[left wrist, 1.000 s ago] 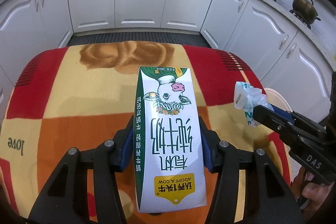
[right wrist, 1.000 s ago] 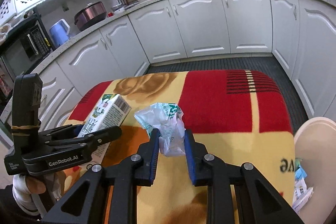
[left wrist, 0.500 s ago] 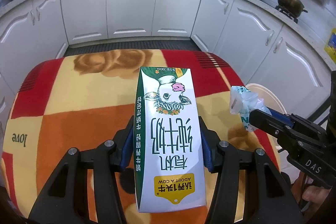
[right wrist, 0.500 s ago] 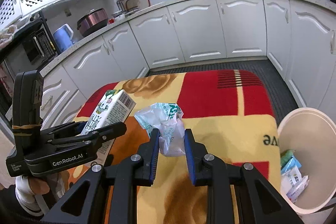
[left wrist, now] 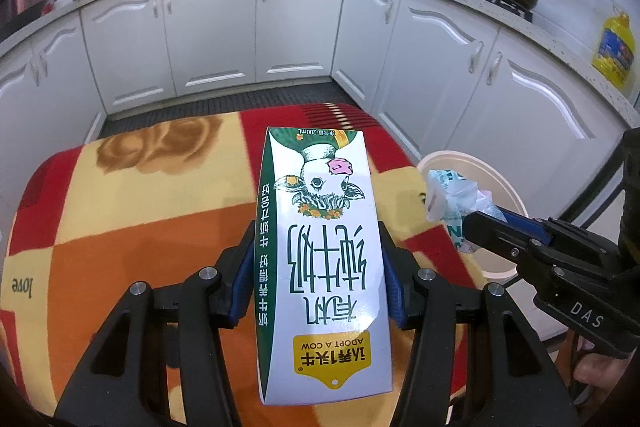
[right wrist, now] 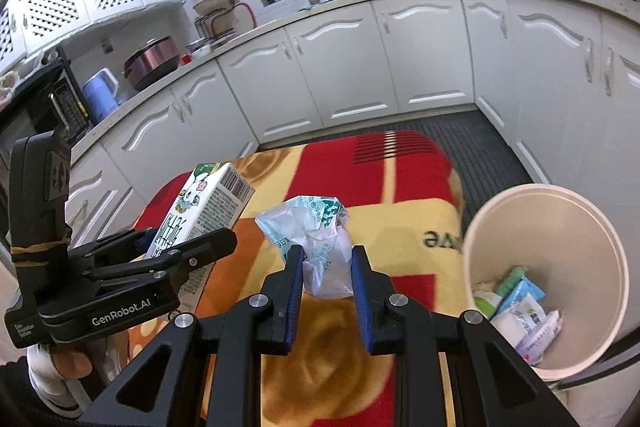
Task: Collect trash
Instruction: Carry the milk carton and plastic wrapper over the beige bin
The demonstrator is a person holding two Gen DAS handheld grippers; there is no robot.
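Two pieces of trash held clear of the blanket (left wrist: pixel 132 239), bin (right wrist: pixel 596 227) just off its right edge.

Left gripper (left wrist: pixel 316 281) clamped across the narrow sides of the milk carton (left wrist: pixel 324 259), near its lower half; right gripper (right wrist: pixel 326 291) pinched on the crumpled plastic wrapper (right wrist: pixel 316 239), most of it bunched above the pads. Carton likely light and probably empty, with stiff board walls that would dent under a harder squeeze and a glossy skin that could slip; best gripped on the flat side panels, as here. Wrapper soft, nearly weightless, slick; best caught deep in the bunched middle, not by a loose corner. Bin already holding other packets.
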